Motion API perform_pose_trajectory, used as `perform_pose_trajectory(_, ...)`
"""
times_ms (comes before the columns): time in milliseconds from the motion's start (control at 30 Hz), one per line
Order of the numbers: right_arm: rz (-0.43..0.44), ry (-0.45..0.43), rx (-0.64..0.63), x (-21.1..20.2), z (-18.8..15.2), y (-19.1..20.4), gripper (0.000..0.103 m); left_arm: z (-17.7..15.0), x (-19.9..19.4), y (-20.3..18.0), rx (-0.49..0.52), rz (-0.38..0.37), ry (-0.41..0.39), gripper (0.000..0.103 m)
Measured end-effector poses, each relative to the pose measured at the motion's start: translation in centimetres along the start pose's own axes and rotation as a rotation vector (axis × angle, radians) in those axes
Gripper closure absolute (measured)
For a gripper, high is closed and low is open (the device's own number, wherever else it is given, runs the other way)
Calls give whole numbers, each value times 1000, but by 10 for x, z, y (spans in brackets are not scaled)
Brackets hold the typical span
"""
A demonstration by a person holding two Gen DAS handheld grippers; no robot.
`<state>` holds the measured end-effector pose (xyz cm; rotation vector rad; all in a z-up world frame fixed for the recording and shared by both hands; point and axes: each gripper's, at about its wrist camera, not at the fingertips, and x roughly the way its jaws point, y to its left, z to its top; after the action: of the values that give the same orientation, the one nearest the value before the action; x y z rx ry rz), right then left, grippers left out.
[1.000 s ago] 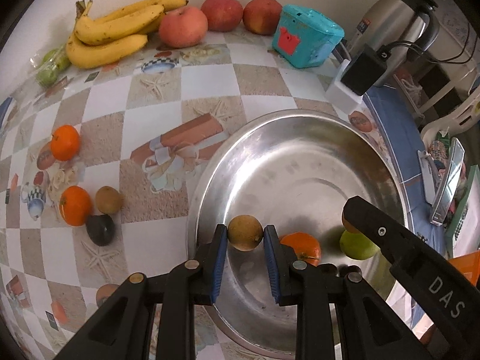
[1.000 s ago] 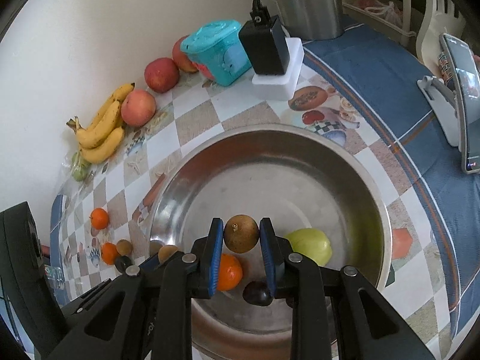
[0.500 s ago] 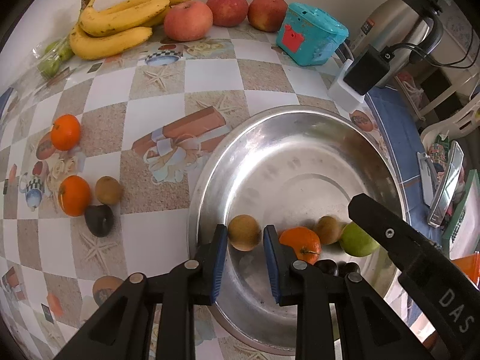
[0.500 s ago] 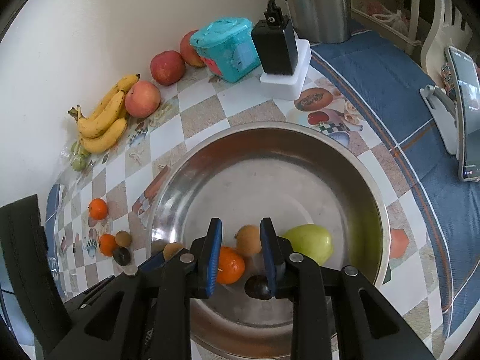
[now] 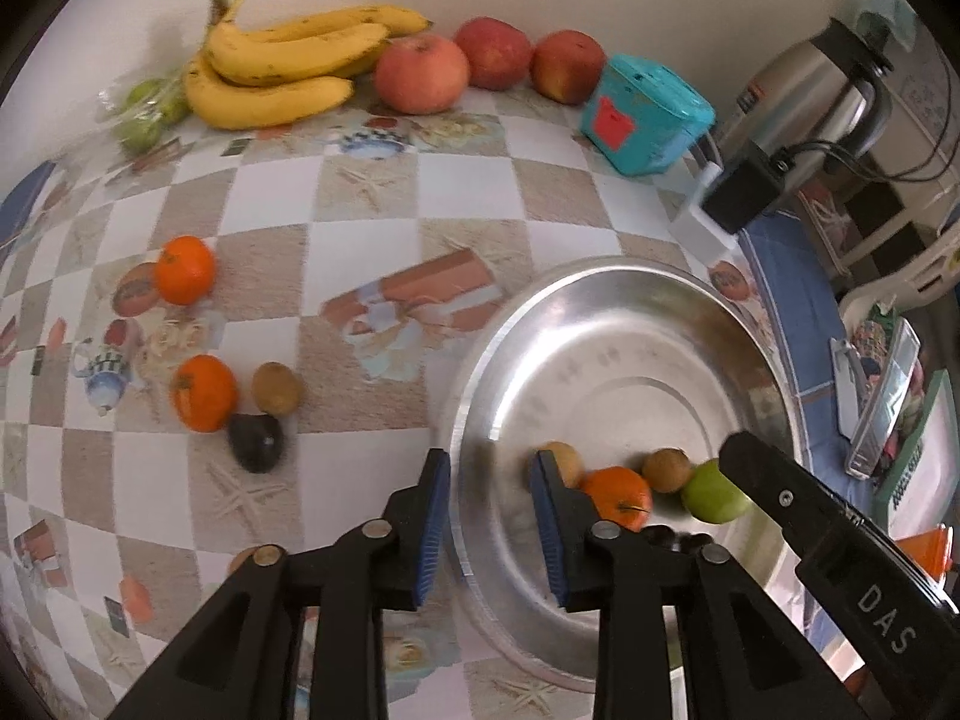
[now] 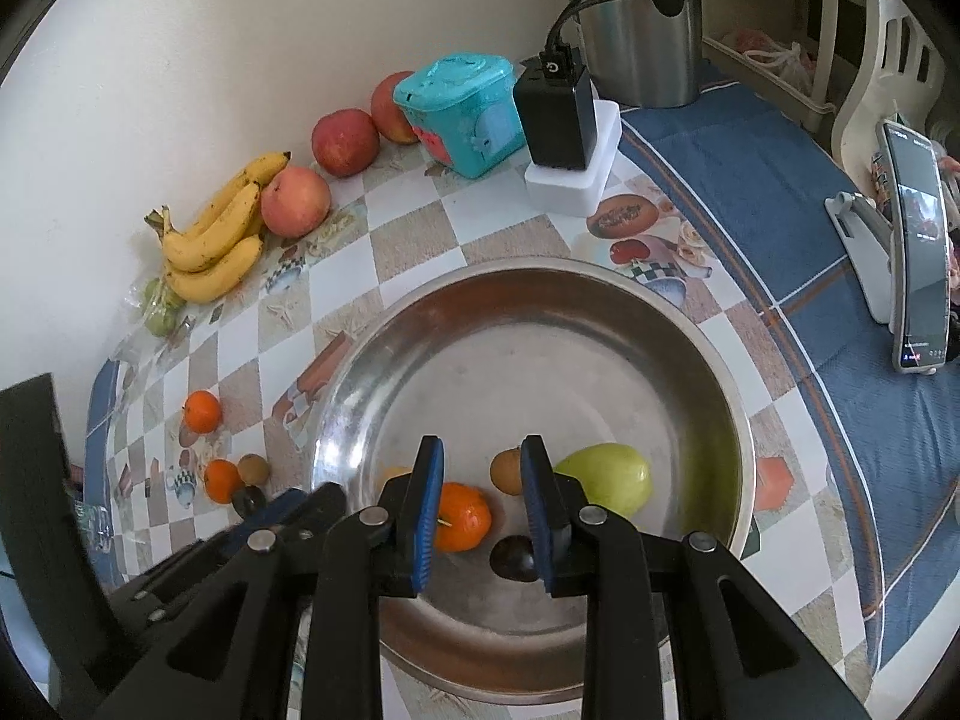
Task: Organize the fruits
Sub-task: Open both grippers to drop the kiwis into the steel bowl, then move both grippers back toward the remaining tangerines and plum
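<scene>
Left gripper [image 5: 489, 516] has its blue-padded jaws opening with nothing between them, hanging over the 9 o'clock rim of the wide shiny steel basin [image 5: 630, 300]. Right gripper [image 6: 480, 501] reads pressed as near together as it goes, no fruit pinched — the fruit seen through the gap lies below on the basin floor. In the basin, bunched at the near edge: a round orange tangerine [image 6: 461, 517], a small brown kiwi-like fruit [image 6: 507, 471], a pale green pear-shaped fruit [image 6: 606, 478], a dark plum-like fruit [image 6: 511, 558], plus one tan fruit [image 5: 561, 463] beside the left jaw. Still out on the checked tablecloth [image 5: 468, 204] at 9 o'clock of the basin: two more tangerines [image 5: 204, 393], a brown kiwi [image 5: 276, 389] and a dark avocado-like fruit [image 5: 257, 443], touching or nearly so. Risks: round fruit rolls on the smooth steel; the tight cluster makes it likely a jaw will nudge a neighbour off — and both grippers crowd the same rim, so they could collide.
</scene>
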<state>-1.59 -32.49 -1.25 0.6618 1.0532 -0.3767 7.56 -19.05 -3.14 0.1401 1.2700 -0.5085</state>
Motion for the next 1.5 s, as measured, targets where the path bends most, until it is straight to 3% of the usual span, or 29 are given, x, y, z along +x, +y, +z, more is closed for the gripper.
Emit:
perform_pose_trajectory(667,14,17,-63,-2,-7,19,76,-6,-25,51,-97,85,-41,67)
perform_pose_trajectory(700,11,20,-67,-2,-7,21,76,-6,-26,52,-102,83,-42,65)
perform_pose_trajectory(867,4,30,-67,2,-9,24,75,-6,-24,55,-116,96,-37,38)
perform_pose_trajectory(933,-3,32,-50,3,-9,22,47,-7,-22,57,-128,108,-28,31)
perform_pose_trajectory(967,-7,32,-43,4,-9,20,43,-7,-19,59,-141,112,-19,28)
perform_pose_trajectory(1067,-22,35,-39,5,-10,18,41,-9,-14,67,-180,127,2,14)
perform_pose_trajectory(1133,-24,35,-31,6,-9,16,34,-11,-11,71,-197,138,11,12)
perform_pose_trajectory(1333,-31,58,-23,13,-11,13,32,-12,-8,78,-230,148,22,12)
perform_pose_trajectory(1433,-37,57,-26,13,-12,14,18,-12,-8,79,-235,157,16,12)
perform_pose_trajectory(1500,-37,49,-25,12,-11,13,17,-12,-9,79,-239,162,10,8)
